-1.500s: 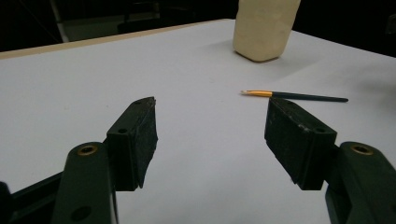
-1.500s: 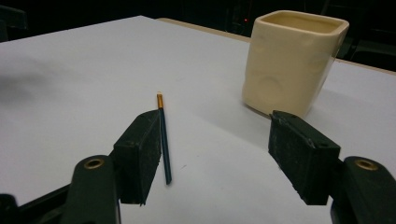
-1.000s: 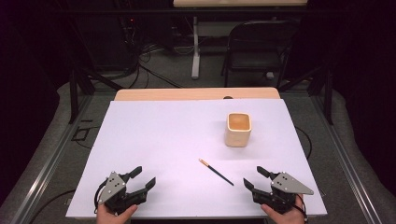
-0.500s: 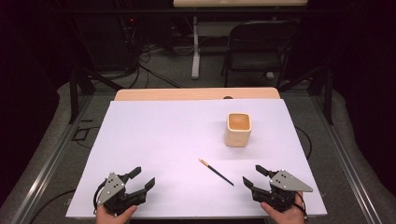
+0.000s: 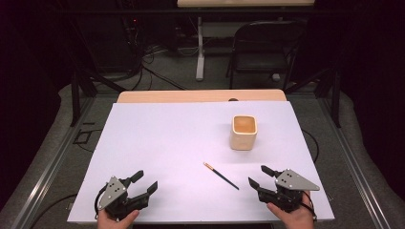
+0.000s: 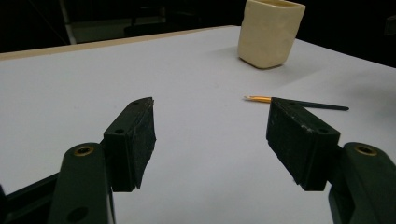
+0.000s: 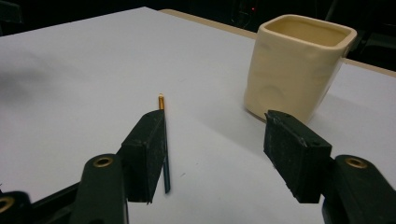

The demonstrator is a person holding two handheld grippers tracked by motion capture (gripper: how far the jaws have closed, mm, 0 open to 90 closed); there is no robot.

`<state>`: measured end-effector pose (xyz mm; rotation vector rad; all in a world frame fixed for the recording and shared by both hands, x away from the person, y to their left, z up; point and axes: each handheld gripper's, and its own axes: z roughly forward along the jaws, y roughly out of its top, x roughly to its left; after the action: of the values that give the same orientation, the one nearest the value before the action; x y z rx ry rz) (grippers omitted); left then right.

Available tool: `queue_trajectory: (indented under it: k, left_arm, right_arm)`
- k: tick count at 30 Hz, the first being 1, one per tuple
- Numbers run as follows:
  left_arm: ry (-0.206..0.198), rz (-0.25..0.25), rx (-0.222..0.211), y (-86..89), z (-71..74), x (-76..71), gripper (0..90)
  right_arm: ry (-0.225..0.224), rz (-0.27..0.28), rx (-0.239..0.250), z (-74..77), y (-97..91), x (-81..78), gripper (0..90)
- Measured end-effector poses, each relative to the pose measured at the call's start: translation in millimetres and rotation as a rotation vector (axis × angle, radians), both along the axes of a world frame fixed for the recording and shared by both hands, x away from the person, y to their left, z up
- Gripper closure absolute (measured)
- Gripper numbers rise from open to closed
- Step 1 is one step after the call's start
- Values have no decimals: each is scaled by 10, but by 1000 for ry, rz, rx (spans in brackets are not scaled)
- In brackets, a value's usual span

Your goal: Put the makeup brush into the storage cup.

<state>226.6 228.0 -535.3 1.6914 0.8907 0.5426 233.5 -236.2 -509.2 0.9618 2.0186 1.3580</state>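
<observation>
One cream cup (image 5: 244, 132), one dark pencil (image 5: 221, 175) lying between my grippers — no legible markings. My left gripper (image 5: 143, 182) and right gripper (image 5: 258, 175): jaws spread, holding nothing.

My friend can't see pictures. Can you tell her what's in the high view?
Two open grippers, left gripper and right gripper, rest at the near edge of a white table. Between them lies a thin dark pencil, and farther back stands a cream cup.
</observation>
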Motion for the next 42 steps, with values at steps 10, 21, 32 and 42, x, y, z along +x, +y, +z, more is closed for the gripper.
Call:
queue_trajectory:
  k: [10, 21, 32, 42]
  left_arm:
    - [2, -4, 3, 2, 3, -9, 330]
    - [6, -10, 5, -9, 1, -9, 330]
    - [11, -18, 10, -17, -2, -8, 330]
    - [15, -21, 13, -23, -3, -9, 331]
  right_arm:
    - [22, 11, 17, 206, 57, 124, 405]
    - [39, 17, -15, 325, 48, 175, 408]
    - [117, 32, -53, 425, 38, 276, 435]
    - [181, 42, -113, 526, 65, 396, 440]
